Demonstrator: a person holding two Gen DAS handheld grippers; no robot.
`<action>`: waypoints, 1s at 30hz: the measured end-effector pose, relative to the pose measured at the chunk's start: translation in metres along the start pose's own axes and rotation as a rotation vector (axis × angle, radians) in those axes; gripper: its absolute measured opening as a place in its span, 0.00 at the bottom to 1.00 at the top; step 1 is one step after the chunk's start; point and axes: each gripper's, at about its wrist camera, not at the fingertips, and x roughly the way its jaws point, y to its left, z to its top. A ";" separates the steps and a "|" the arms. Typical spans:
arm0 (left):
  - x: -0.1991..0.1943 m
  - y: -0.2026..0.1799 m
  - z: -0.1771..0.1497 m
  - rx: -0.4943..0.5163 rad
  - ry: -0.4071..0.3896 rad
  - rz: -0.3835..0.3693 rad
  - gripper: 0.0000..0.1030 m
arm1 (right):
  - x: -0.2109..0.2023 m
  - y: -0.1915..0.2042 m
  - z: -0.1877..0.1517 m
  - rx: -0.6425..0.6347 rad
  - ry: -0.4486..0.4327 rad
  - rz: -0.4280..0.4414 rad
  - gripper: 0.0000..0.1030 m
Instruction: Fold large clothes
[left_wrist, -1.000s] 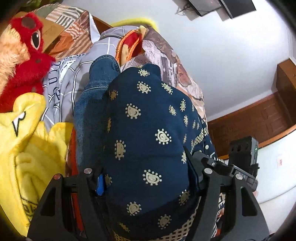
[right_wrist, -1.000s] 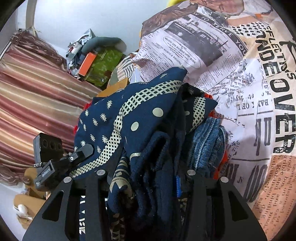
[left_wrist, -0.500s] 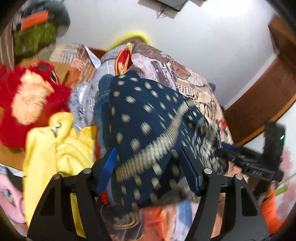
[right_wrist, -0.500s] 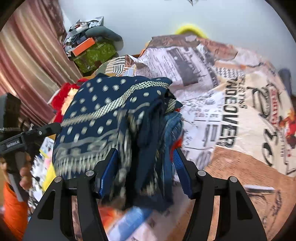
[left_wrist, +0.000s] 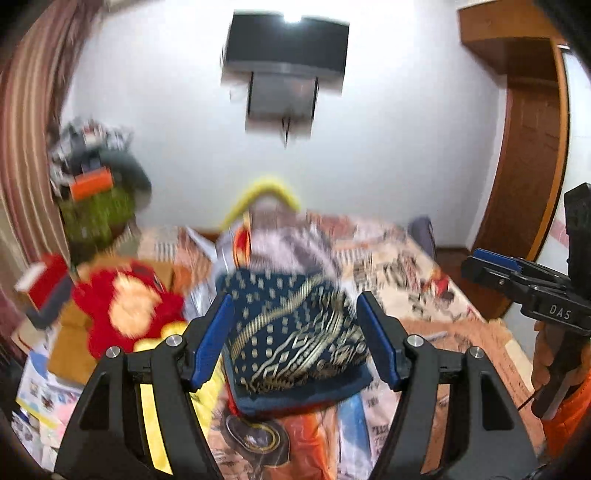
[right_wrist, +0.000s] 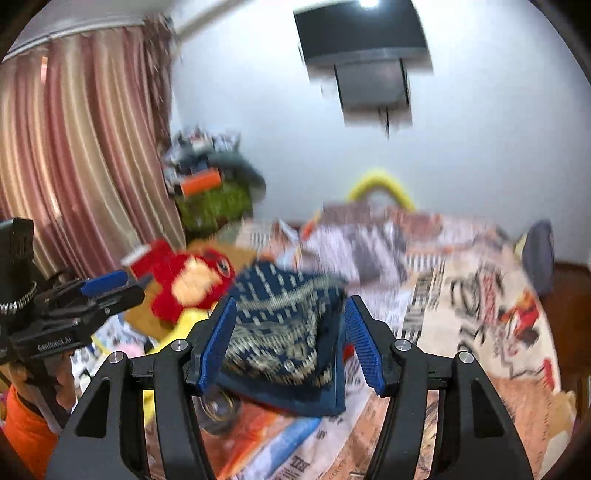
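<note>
Left side of bed (right_wrist: 480, 376) crowded: red plush toy (left_wrist: 129, 306), yellow fabric (left_wrist: 155, 417) and brown cardboard box (left_wrist: 70, 347) packed close together. Folded navy patterned garment (left_wrist: 291, 336) stacked mid-bed on orange and blue printed cloth (left_wrist: 314, 435), blocking the middle. Far edge heaped with grey and newsprint-patterned bedding (right_wrist: 354, 251). Right half of newsprint bedspread flat and bare, open for passage. Dark round cushion (right_wrist: 539, 254) at far right corner. Striped curtain (right_wrist: 81, 158) and cluttered green pile (right_wrist: 214, 199) beyond left edge.
</note>
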 end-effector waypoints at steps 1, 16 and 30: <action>-0.018 -0.006 0.002 0.005 -0.048 0.009 0.65 | -0.015 0.007 0.003 -0.011 -0.045 -0.003 0.56; -0.126 -0.051 -0.033 0.021 -0.328 0.131 0.70 | -0.094 0.073 -0.023 -0.116 -0.331 -0.108 0.56; -0.118 -0.050 -0.053 -0.018 -0.308 0.162 0.94 | -0.085 0.075 -0.033 -0.110 -0.327 -0.233 0.94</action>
